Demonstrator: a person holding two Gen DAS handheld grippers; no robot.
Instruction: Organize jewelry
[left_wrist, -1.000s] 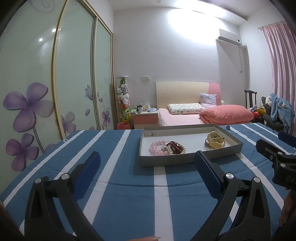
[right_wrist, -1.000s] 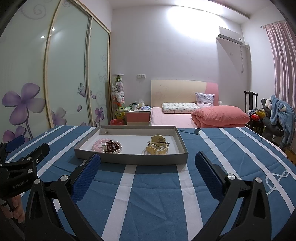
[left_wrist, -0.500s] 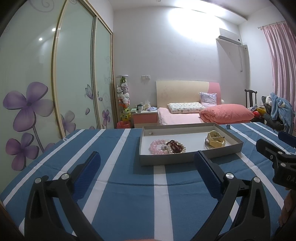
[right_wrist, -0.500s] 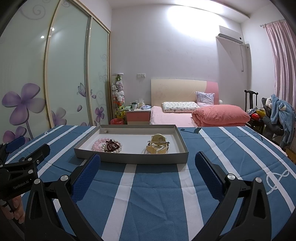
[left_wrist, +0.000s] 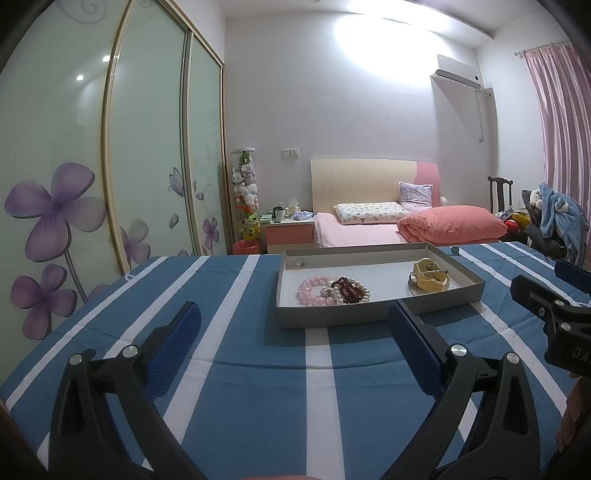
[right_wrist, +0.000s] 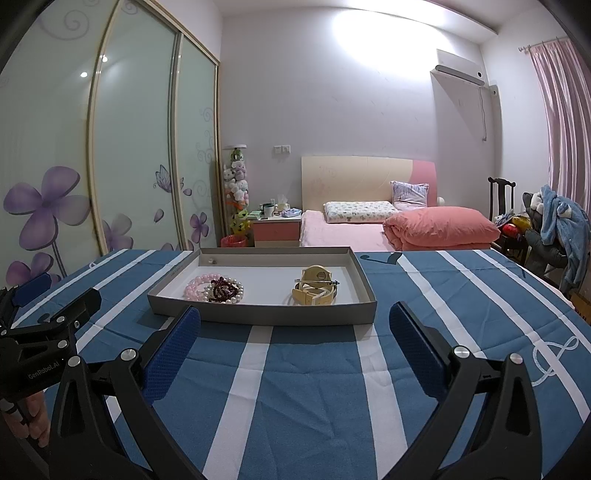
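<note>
- Nothing on the cloth has shifted since a second ago; only your two views have drifted a touch, and both grippers hang as they did.
- Your left gripper (left_wrist: 291, 332) hovers low over the near edge of the striped tablecloth (left_wrist: 258, 387), jaws spread wide and holding nothing.
- Your right gripper (right_wrist: 293, 332) sits the same way beside it — jaws wide apart, empty — pointing at the tray's near wall.
- Past both of them, near the middle of the tablecloth, stands the grey tray (right_wrist: 258, 315), square to you.
- Within it, toward the near left corner, the bead bracelets (right_wrist: 216, 290) lie bunched: pink, pearl-white and dark red strands touching one another.
- Toward the near right corner lies the cream watch (right_wrist: 314, 286), well apart from the beads.
- At the far left corner sits a small pale thing (right_wrist: 211, 260), too small to name.
- Every piece already lies in the tray, so this fits either jewelry gathered there or a pile waiting to be sorted; the pictures do not settle which.
- Any pick among the bunched strands would, in my judgement, call for a narrow, careful close on one strand.
</note>
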